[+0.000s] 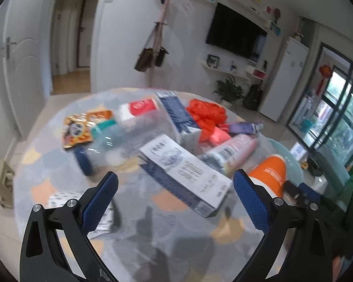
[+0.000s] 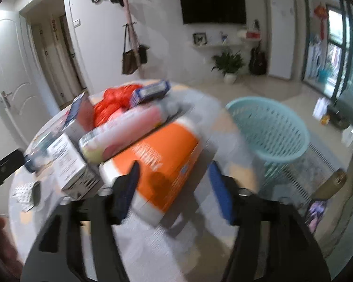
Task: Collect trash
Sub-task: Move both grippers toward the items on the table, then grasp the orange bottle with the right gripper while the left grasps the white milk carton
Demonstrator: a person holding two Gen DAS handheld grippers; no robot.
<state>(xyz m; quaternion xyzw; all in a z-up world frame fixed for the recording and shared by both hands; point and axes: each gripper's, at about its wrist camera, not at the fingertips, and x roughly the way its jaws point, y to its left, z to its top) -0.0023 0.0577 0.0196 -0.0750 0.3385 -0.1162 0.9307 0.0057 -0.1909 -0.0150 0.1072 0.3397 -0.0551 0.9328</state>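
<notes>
Trash lies piled on a round table [image 1: 134, 239]: a long white and blue carton [image 1: 188, 176], an orange and white pack [image 1: 269, 171], a pink tube [image 1: 233, 150], a red plastic bag [image 1: 207, 115], a snack packet [image 1: 84, 127] and a clear bottle [image 1: 98, 145]. My left gripper [image 1: 175, 199] is open and empty, just in front of the carton. My right gripper [image 2: 176, 185] is open, its fingers on either side of the near end of the orange pack [image 2: 162, 162]. A light blue basket [image 2: 270, 131] stands to the right of the table.
A blister pack [image 2: 23, 195] and a small dark object [image 2: 36, 192] lie at the table's left edge. A stool [image 1: 0, 183] stands on the floor at left. A coat stand with bags [image 2: 131, 58], a potted plant [image 2: 228, 65] and a wall TV [image 2: 211, 4] are behind.
</notes>
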